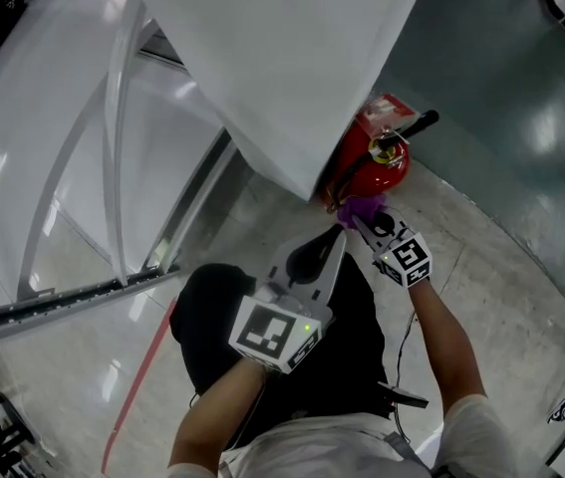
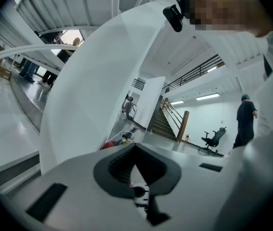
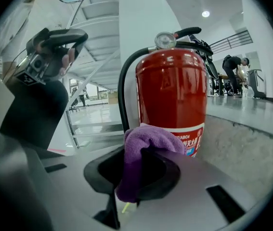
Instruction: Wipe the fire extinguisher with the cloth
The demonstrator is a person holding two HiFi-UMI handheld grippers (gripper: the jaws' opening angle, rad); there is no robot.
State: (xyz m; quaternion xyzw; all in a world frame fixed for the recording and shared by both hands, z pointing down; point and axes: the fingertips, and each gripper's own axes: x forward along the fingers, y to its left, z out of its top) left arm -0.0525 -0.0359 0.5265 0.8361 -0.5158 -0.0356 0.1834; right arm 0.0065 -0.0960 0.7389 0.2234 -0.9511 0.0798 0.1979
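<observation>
The fire extinguisher (image 1: 377,162) stood upright on the concrete floor (image 1: 481,257), its long axis vertical, with the gauge (image 3: 162,40) and the black lever (image 1: 414,125) on top. In the head view the lever pointed away from you, toward the grey wall (image 1: 501,78). A black hose (image 3: 123,90) went down the side of the red body that is left in the right gripper view. Your right gripper (image 1: 367,225) was closed on the purple cloth (image 3: 143,148), which bulged out over the jaws just in front of the lower part of the cylinder, near the white label; if it touched the red surface, I cannot tell. Your left gripper (image 1: 337,235) had its jaws together with nothing between them, and it hung just beside the right one, nearer to you. The slanted white panel (image 1: 282,58) hung over the extinguisher on your left side and hid a part of its body, so that side was tight. On your right side the floor lay open.
</observation>
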